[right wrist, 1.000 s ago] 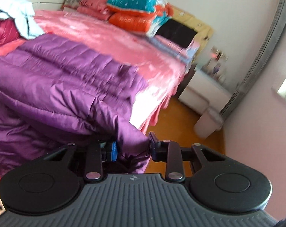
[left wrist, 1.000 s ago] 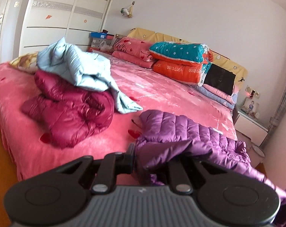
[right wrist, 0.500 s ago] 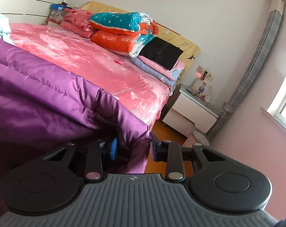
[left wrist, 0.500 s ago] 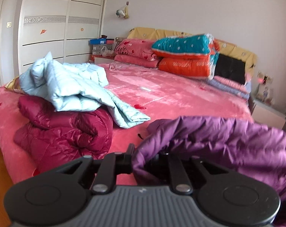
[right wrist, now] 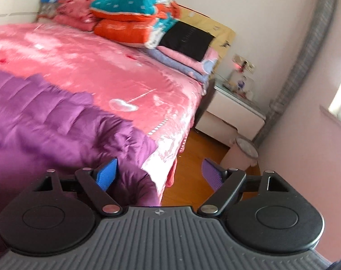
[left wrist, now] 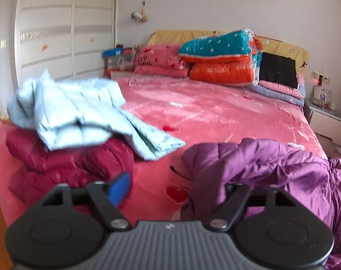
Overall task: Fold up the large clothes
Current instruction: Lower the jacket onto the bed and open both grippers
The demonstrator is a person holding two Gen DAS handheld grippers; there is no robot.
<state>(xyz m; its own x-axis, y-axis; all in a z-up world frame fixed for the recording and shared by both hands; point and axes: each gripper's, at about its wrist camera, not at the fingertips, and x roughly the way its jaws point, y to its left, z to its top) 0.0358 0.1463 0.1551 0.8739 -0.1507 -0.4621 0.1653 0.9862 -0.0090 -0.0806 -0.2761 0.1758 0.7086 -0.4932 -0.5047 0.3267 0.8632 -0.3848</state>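
Both tongs just let go of the purple down jacket [right wrist: 64, 123]

Left tongs [left wrist: 177, 189] and right tongs [right wrist: 159, 175] just spread wide, jacket lying loose on the bed [left wrist: 215, 114].

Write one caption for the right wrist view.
Open right gripper, just opened, above purple down jacket on pink bed.

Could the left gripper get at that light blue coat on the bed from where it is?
Probably yes: the left gripper is open and holds nothing, and the light blue coat lies uncovered atop the dark red coat, nothing between.
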